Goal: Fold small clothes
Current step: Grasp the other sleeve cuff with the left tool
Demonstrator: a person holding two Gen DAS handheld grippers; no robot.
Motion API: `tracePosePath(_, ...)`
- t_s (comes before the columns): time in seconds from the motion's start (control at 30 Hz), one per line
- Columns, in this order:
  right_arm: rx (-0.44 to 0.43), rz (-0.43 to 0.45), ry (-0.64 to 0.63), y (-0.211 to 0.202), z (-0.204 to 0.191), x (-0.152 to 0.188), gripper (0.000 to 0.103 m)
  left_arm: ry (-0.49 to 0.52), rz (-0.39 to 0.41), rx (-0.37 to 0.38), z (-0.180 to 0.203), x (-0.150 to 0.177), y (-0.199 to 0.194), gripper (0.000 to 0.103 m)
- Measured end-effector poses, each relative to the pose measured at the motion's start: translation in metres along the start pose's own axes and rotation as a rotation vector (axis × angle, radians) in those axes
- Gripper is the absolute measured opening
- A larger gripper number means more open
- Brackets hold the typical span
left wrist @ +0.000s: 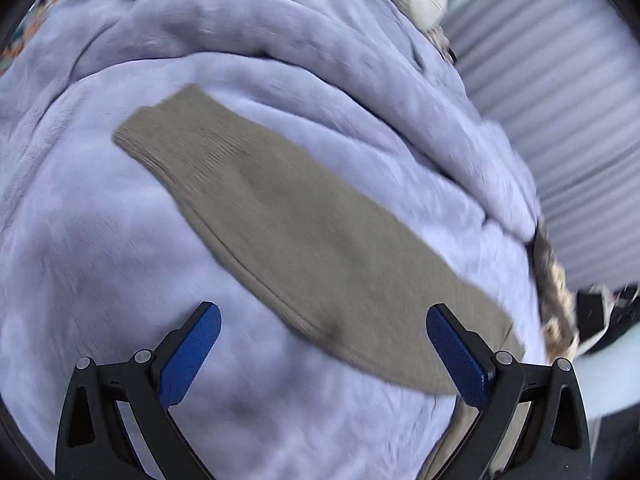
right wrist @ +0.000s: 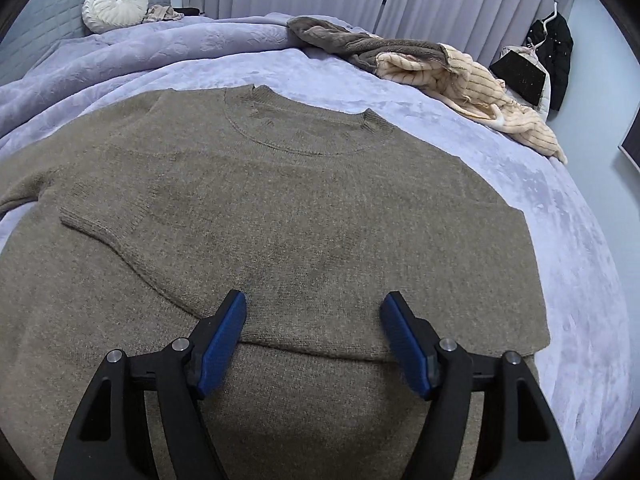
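A brown knit sweater (right wrist: 304, 216) lies flat on a lilac blanket (right wrist: 460, 120) on a bed, collar at the far side. Its right sleeve is folded across the body, cuff toward the left. My right gripper (right wrist: 314, 312) is open and empty, just above the folded sleeve's near edge. In the left wrist view the other sleeve (left wrist: 288, 220) lies stretched out on the blanket (left wrist: 100, 240), cuff at the far left. My left gripper (left wrist: 322, 320) is open and empty, over the sleeve's near part. This view is blurred.
A pile of brown and cream striped clothes (right wrist: 452, 68) lies at the bed's far right edge. A round white cushion (right wrist: 116, 4) rests against the grey headboard (right wrist: 48, 12). Curtains (right wrist: 460, 0) hang behind. A black coat (right wrist: 554, 48) hangs at the right.
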State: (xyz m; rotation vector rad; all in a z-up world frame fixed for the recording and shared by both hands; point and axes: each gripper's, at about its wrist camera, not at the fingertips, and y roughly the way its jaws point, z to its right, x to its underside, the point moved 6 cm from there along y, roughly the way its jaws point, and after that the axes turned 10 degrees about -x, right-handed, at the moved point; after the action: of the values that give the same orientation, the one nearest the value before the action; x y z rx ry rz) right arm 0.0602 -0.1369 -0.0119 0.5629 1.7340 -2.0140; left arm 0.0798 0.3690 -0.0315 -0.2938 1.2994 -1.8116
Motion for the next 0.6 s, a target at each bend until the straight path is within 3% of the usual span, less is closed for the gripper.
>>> tracePosePath(0.13, 0.01, 0.0, -0.006, 0.001, -0.002, 0.002, 0.074, -0.084, -0.059, 0.011, -0.023, -0.019, 0.03, 0.103)
tracePosePath(0.2, 0.016, 0.0, -0.01, 0.001, -0.002, 0.002, 0.075, -0.066, -0.049, -0.011, -0.02, -0.023, 0.039, 0.103)
tracePosePath(0.33, 0.023, -0.001, -0.016, 0.003, -0.003, 0.003, 0.075, 0.023, -0.06, -0.158, 0.0, -0.024, 0.057, 0.103)
tracePosePath(0.43, 0.027, 0.001, -0.015, 0.003, -0.003, 0.003, 0.076, 0.099, 0.012, -0.269, 0.011, -0.021, 0.062, 0.103)
tracePosePath(0.53, 0.027, 0.001, -0.015, 0.003, -0.003, 0.003, 0.076, 0.101, 0.091, -0.302, 0.017, -0.02, 0.066, 0.103)
tracePosePath(0.6, 0.028, 0.001, -0.016, 0.003, -0.003, 0.003, 0.076, 0.076, 0.098, -0.31, 0.015, -0.023, 0.068, 0.103)
